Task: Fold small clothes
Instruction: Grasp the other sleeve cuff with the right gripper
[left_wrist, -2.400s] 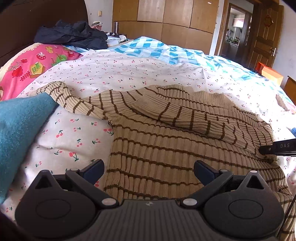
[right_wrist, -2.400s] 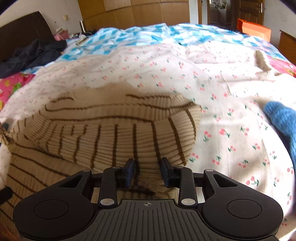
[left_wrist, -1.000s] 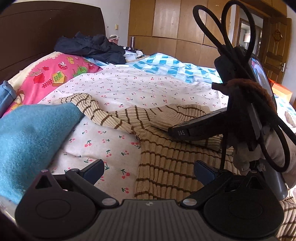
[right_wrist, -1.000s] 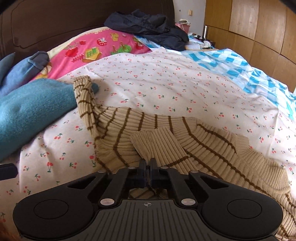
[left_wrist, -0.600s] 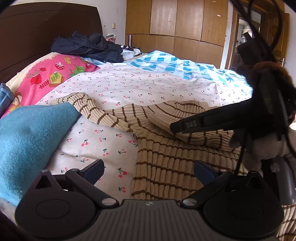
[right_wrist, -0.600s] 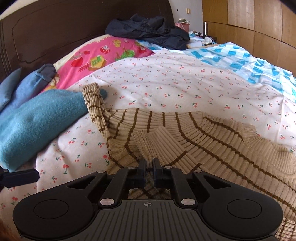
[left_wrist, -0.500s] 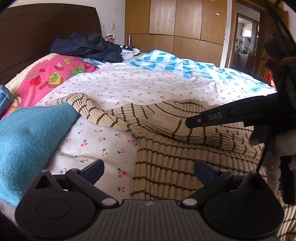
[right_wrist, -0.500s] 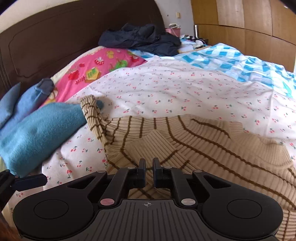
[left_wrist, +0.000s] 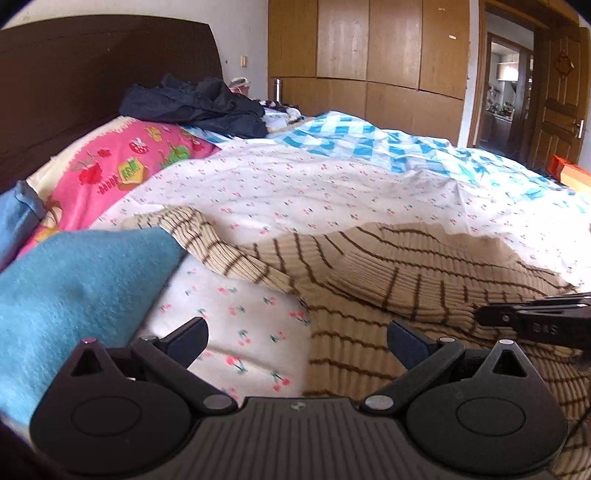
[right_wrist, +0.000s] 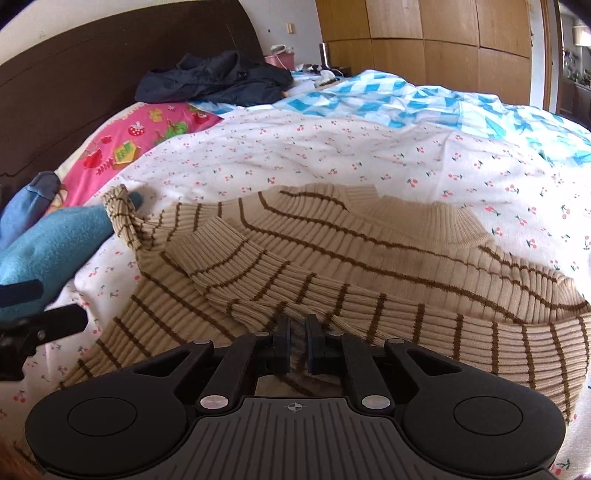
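A beige ribbed sweater with brown stripes (left_wrist: 388, 306) (right_wrist: 369, 266) lies on the cherry-print bedsheet (left_wrist: 295, 184). Its right sleeve is folded across the chest; the left sleeve (left_wrist: 192, 229) stretches out to the left, its cuff (right_wrist: 118, 206) by a blue cloth. My left gripper (left_wrist: 297, 334) is open and empty, low over the sweater's left edge. My right gripper (right_wrist: 297, 338) has its jaws nearly together just above the folded sleeve, with no cloth seen between them; its finger shows at the right edge of the left wrist view (left_wrist: 535, 321).
A teal blue folded cloth (left_wrist: 74, 295) (right_wrist: 48, 243) lies at the left. A pink printed pillow (left_wrist: 122, 170) and a dark jacket (left_wrist: 195, 103) lie near the dark headboard (left_wrist: 92, 74). A blue checked quilt (left_wrist: 369, 140) lies farther back.
My right gripper let go of the folded sleeve and pulled back to the right, out of the left view's middle. The sleeve now lies across the chest. My left gripper stays open.
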